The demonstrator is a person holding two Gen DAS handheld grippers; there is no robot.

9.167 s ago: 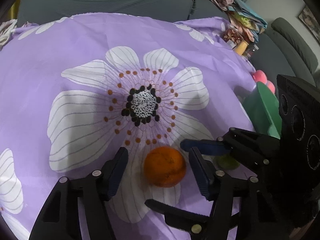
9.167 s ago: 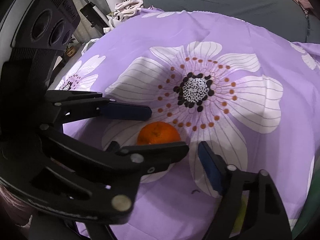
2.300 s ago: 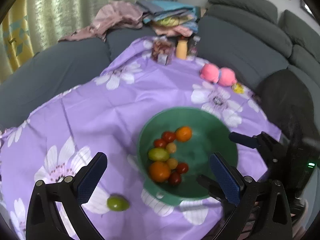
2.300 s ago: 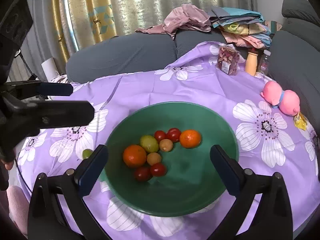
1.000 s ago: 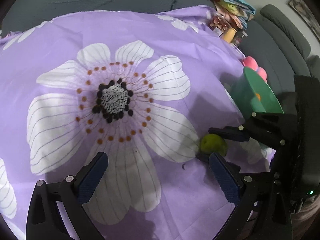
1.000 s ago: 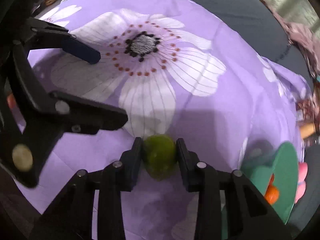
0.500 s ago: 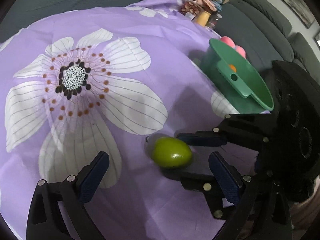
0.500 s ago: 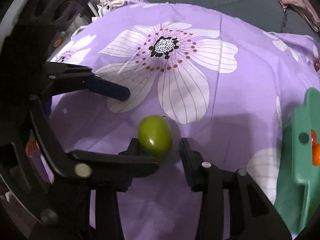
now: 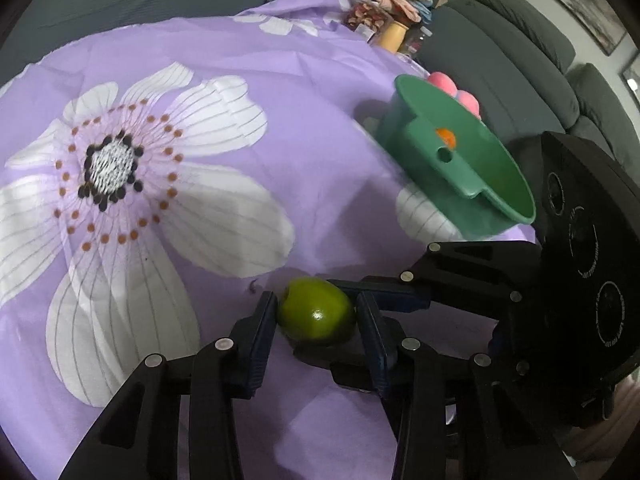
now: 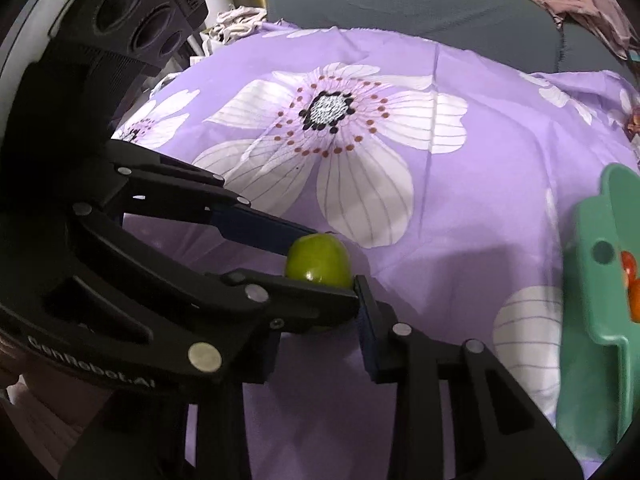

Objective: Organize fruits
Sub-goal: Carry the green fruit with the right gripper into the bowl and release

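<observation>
the left gripper (image 9: 316,316), wide apart a moment ago, is now squeezing the small round green fruit (image 9: 316,315) while the right gripper (image 10: 316,312) is hugging it too, so it is getting ready for the green plastic bowl (image 9: 500,184).

Black hand-held gripper (image 9: 316,316), blue pads, silver screws

I see open purple cloth (image 9: 304,92) on my left, both hand-held grippers crowding the green fruit (image 9: 316,315), green bowl (image 9: 460,176) standing near on my right
</observation>
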